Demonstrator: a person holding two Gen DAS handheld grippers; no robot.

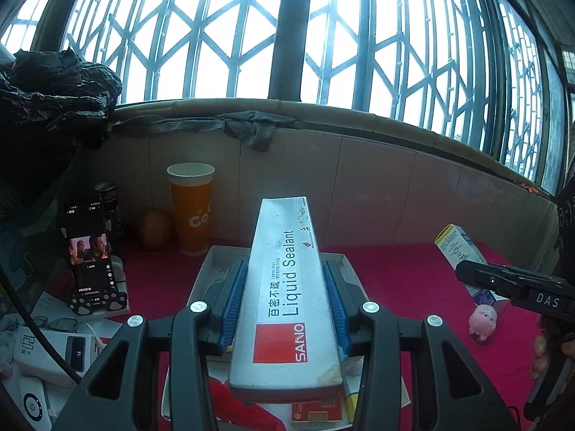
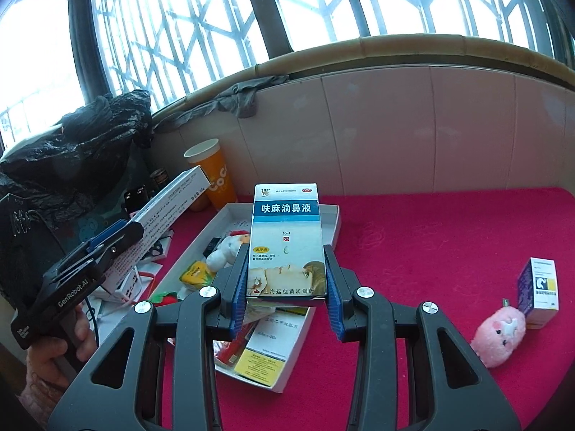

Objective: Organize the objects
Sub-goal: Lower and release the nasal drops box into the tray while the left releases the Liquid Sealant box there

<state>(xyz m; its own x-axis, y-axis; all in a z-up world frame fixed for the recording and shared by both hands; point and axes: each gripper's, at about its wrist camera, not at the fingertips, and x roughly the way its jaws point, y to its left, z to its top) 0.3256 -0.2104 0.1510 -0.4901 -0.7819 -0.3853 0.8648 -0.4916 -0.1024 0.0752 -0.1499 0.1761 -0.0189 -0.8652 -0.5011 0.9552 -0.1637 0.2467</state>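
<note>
The left gripper (image 1: 285, 298) has its blue-padded fingers (image 1: 235, 294) closed on the long sides of a long silver "Liquid Sealant" carton (image 1: 284, 287), which juts forward past the fingertips above the shallow white cardboard tray (image 1: 212, 265), likely so it can go in lengthwise. The right gripper (image 2: 285, 280) likewise pinches a blue-and-white nose-drop box (image 2: 285, 244) upright between its fingers, held over the same tray (image 2: 332, 222), apparently awaiting a free spot.

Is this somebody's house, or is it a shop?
Most likely someone's home, on a table by a window. Folding metal window bars fill the wall behind, a phone plays a video on a stand, and an orange drink cup sits beside a white tray of household odds and ends.
</note>
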